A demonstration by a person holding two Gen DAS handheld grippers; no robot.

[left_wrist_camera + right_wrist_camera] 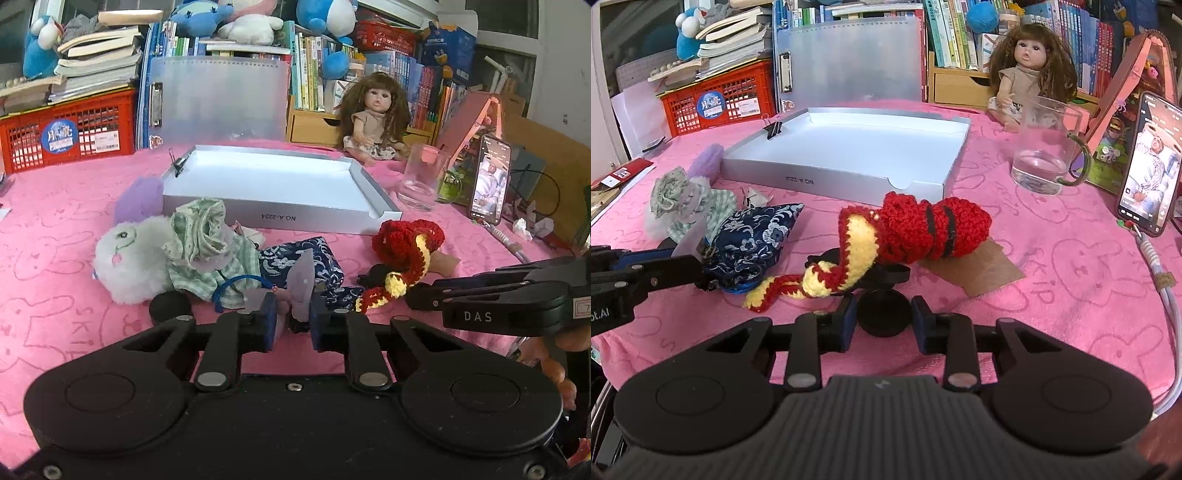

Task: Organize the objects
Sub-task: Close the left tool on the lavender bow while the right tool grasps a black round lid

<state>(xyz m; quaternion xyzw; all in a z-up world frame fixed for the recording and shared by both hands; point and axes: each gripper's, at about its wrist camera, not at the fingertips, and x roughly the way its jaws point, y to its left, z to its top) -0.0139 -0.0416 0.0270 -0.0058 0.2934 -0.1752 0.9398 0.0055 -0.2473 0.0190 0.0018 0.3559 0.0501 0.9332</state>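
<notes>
On the pink cloth lies a navy floral pouch (295, 258) (753, 236). My left gripper (293, 321) (701, 266) is shut on its near end, with a pale lavender tag (301, 284) sticking up between the pads. To the right lies a red and yellow crochet toy (406, 240) (923, 225) over a black part. My right gripper (884, 325) (421, 299) is shut on a black round piece (882, 317) just in front of that toy. A white plush in a green dress (129, 254) lies left of the pouch. Behind them an open silver box (207, 206) (827, 177) stands empty.
A binder clip (179, 162) sits on the box's left rim. A glass mug (1041, 155), a propped phone (1148, 166) and a doll (1030, 62) stand at the right. A red crate (74, 129), books and plush toys line the back. Another black disc (170, 306) lies by the plush.
</notes>
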